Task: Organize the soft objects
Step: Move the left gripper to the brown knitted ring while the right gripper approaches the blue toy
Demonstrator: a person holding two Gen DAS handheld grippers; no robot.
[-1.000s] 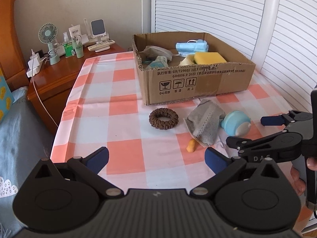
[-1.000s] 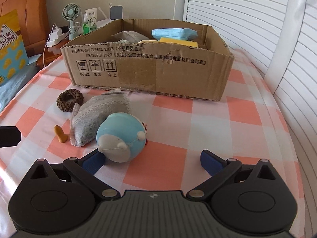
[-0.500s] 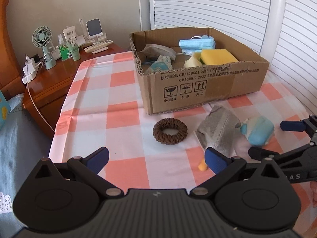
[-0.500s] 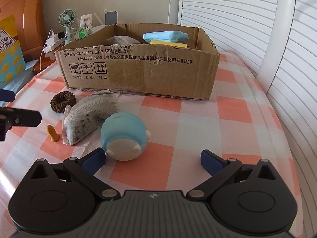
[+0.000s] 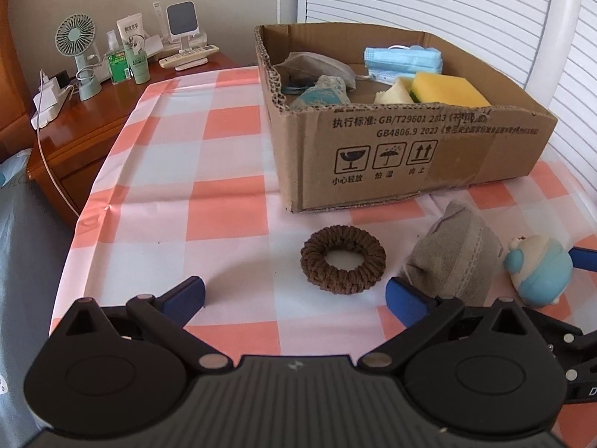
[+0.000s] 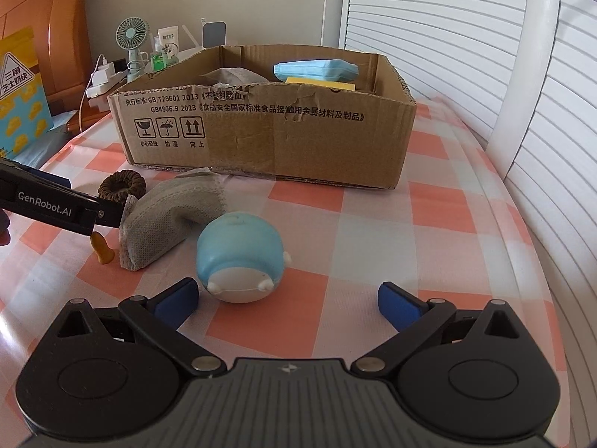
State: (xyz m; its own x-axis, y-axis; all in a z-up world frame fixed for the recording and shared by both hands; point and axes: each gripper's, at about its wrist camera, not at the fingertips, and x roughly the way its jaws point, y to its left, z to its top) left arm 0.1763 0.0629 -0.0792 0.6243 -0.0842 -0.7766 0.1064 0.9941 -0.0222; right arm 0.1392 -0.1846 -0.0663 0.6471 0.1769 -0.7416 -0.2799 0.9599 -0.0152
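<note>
A brown braided ring (image 5: 342,258) lies on the checked cloth just ahead of my open, empty left gripper (image 5: 294,296); it also shows in the right wrist view (image 6: 121,186). A grey mask (image 5: 453,257) (image 6: 173,218) lies to its right. A blue and white soft toy (image 6: 240,257) (image 5: 539,270) sits just ahead of my open, empty right gripper (image 6: 287,304), towards its left finger. A small orange piece (image 6: 100,248) lies left of the mask. The cardboard box (image 5: 410,149) (image 6: 268,130) holds masks, a yellow sponge (image 5: 446,89) and cloths.
A wooden bedside table (image 5: 93,108) at the far left carries a small fan (image 5: 76,56), bottles and a charger with a cable. Slatted white shutters (image 6: 485,56) stand behind and to the right. The table edge falls off at the left.
My left gripper has moved forward and left, so the brown ring now lies right ahead of it. My right gripper has eased back a little; the soft toy has turned slightly.
</note>
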